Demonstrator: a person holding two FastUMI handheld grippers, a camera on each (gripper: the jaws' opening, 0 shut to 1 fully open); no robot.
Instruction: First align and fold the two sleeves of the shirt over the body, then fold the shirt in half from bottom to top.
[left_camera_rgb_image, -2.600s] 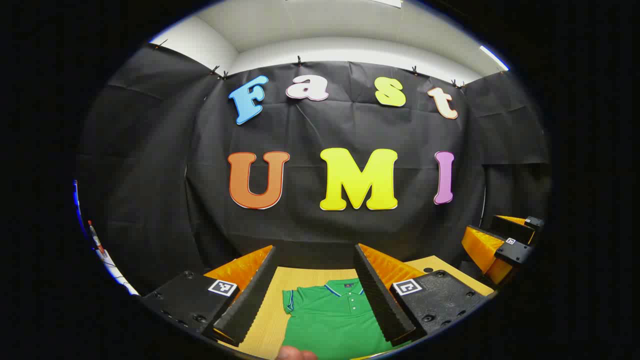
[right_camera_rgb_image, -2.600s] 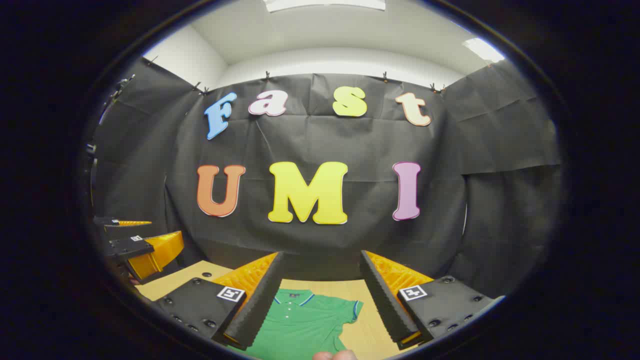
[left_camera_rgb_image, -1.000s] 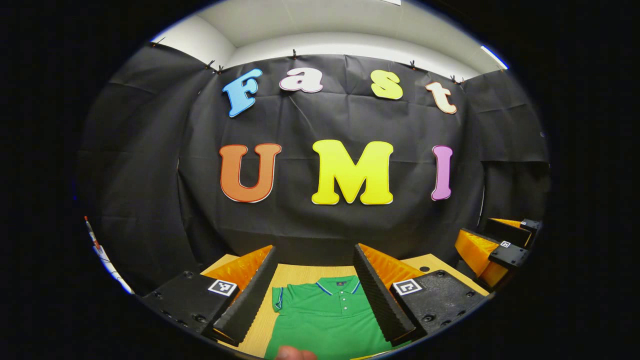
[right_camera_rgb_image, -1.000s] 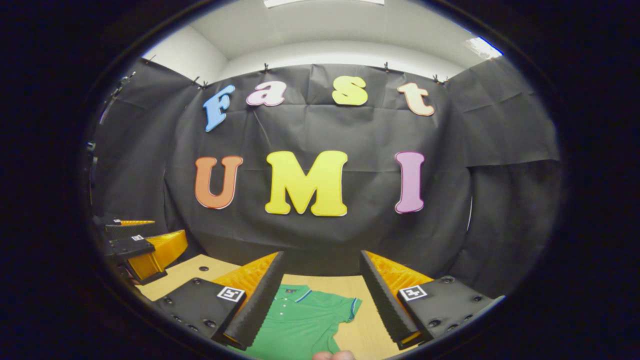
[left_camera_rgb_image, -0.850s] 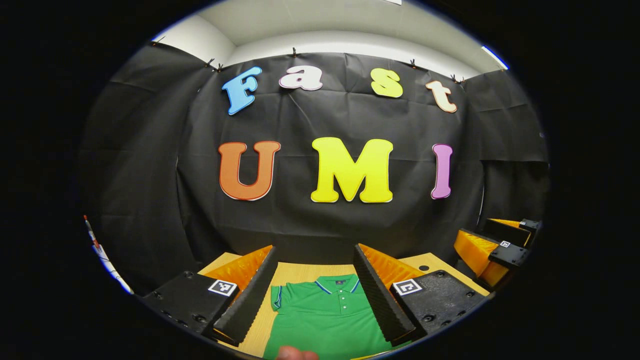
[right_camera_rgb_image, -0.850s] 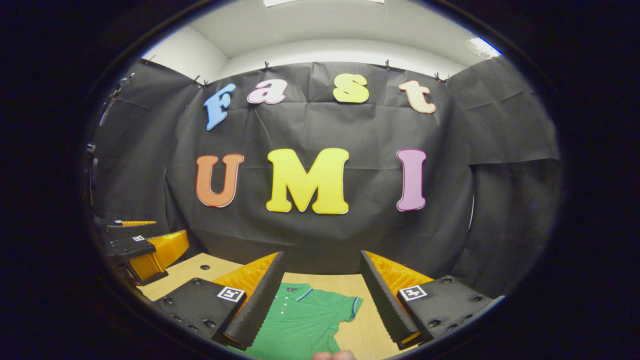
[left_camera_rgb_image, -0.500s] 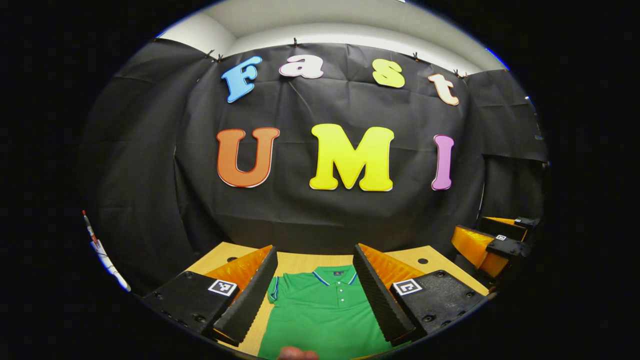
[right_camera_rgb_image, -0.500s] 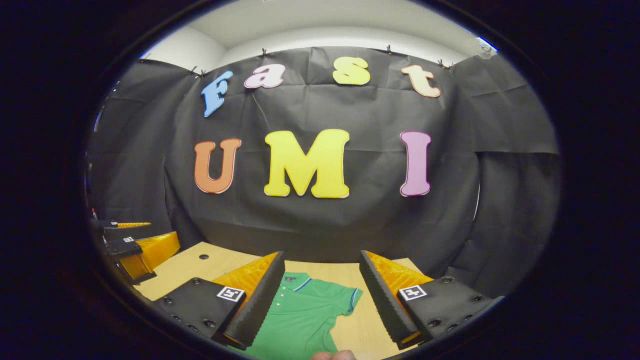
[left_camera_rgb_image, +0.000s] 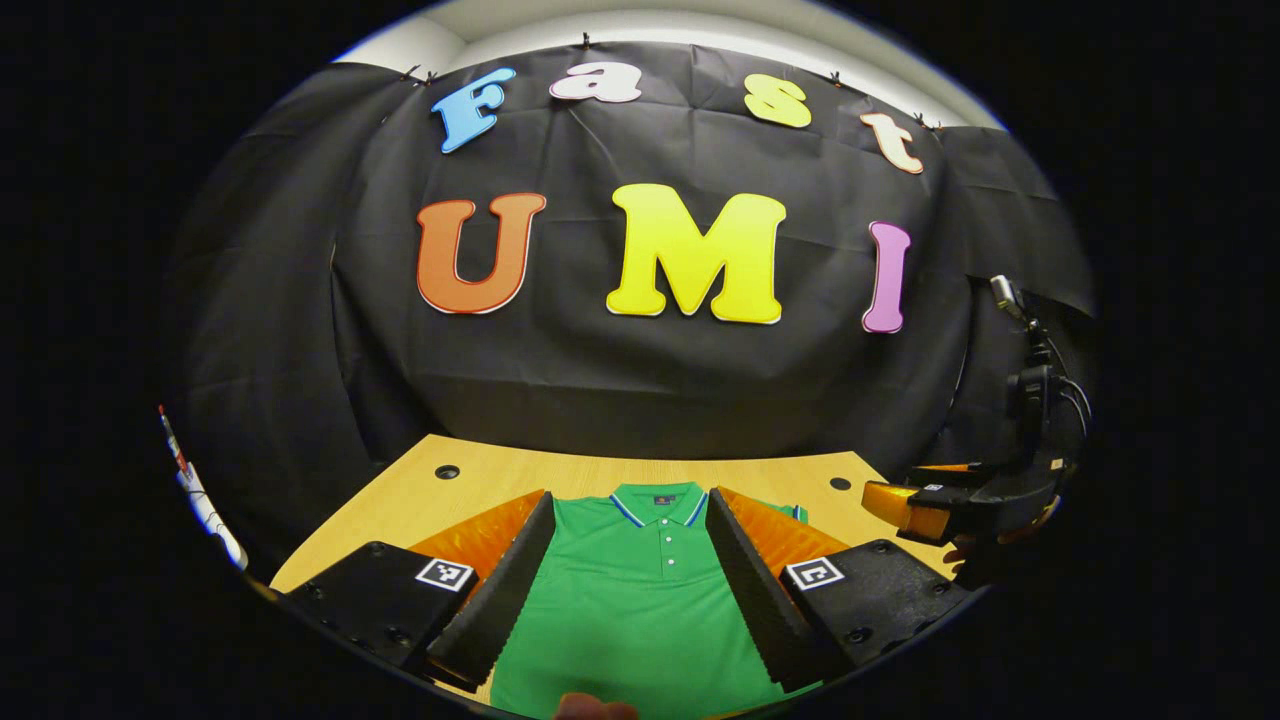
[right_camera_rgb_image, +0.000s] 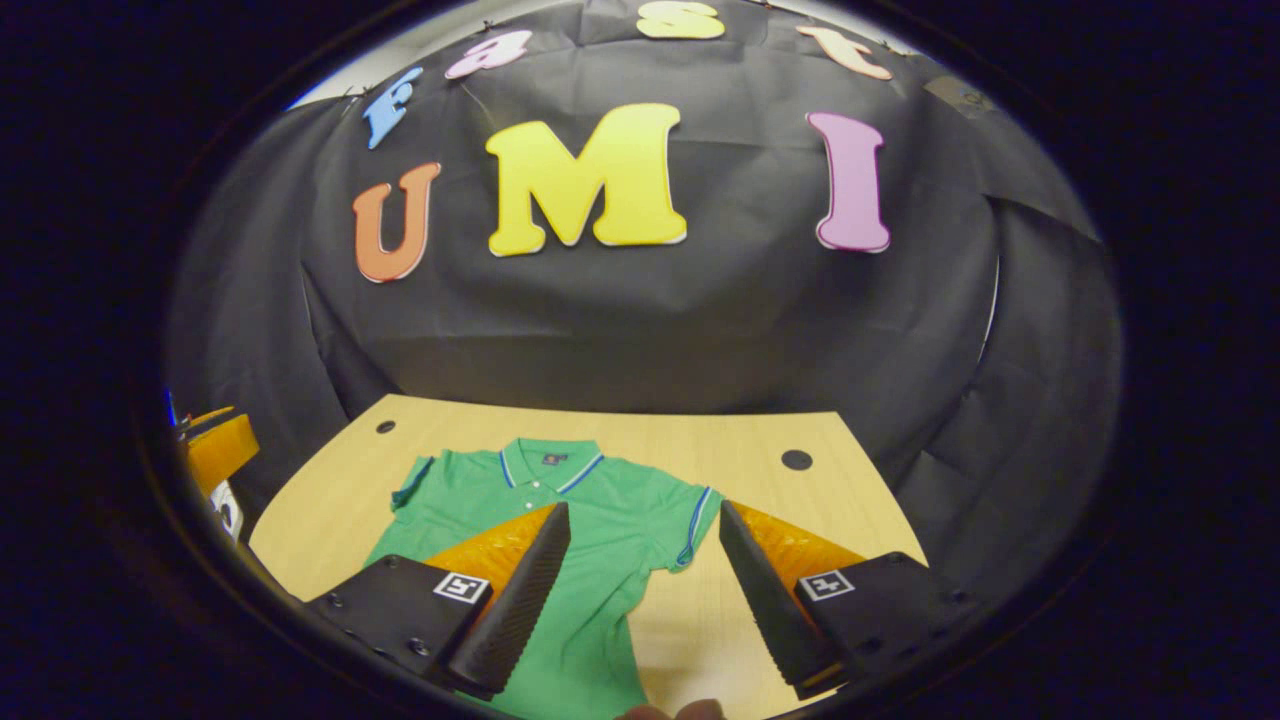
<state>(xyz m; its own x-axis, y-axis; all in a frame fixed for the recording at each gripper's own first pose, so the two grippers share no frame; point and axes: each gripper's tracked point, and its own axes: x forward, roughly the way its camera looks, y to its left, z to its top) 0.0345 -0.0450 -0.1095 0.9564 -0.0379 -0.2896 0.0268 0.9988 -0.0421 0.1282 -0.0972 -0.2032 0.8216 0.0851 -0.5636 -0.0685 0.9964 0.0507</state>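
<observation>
Green short-sleeved polo shirt (right_camera_rgb_image: 560, 520) with blue-trimmed collar lying flat, face up, on the light wooden desk (right_camera_rgb_image: 700, 440), collar toward the black cloth wall (right_camera_rgb_image: 640, 320), both sleeves spread out to the sides and not yet folded. Occupying the lower centre of the left gripper view and the lower left of the right gripper view. Left hand-held gripper (left_camera_rgb_image: 628, 585) hovering over the shirt's chest, fingers spread wide, gripping nothing. Right hand-held gripper (right_camera_rgb_image: 642, 590) also spread wide and empty, hanging near the sleeve (right_camera_rgb_image: 690, 525) in the lower middle of its view; appearing too at the right edge of the left gripper view. Judging by this, approaching for the first step: sleeve folding. Next, likely lowering onto each sleeve's outer edge, pinching it, and carrying it inward across the body.
</observation>
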